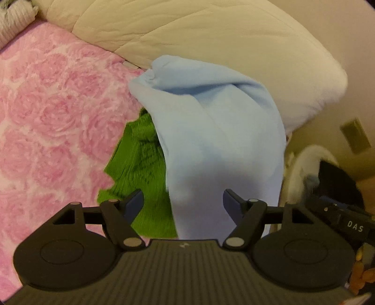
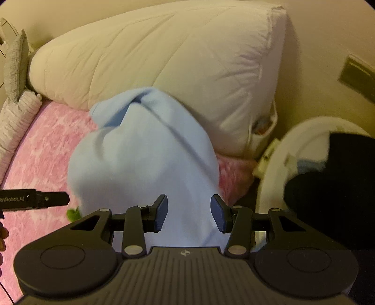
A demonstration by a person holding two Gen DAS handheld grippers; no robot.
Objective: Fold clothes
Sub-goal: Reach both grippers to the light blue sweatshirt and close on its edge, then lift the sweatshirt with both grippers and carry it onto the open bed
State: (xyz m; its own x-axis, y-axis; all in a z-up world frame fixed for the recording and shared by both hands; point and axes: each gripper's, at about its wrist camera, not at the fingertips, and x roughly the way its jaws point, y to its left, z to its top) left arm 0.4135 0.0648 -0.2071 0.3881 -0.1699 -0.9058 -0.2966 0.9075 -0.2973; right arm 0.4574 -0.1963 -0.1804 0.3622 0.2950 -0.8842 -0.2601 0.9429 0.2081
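A light blue garment (image 1: 211, 140) lies bunched in a long hump on the pink floral bedspread (image 1: 46, 117), partly over a green knit garment (image 1: 140, 164). My left gripper (image 1: 182, 199) is open, its jaws apart over the near end of the blue garment and the green one. In the right wrist view the blue garment (image 2: 145, 159) fills the middle. My right gripper (image 2: 189, 212) is open with the blue cloth between and below its pads, not pinched. The left gripper's finger (image 2: 54, 198) shows at the left edge there, and a scrap of the green garment (image 2: 73, 213).
A big cream duvet (image 1: 211, 40) is piled behind the clothes against the wall. A white laundry basket (image 2: 276, 169) with dark clothes (image 2: 332, 187) stands to the right of the bed. A grey ribbed pillow (image 1: 14, 21) lies at the far left.
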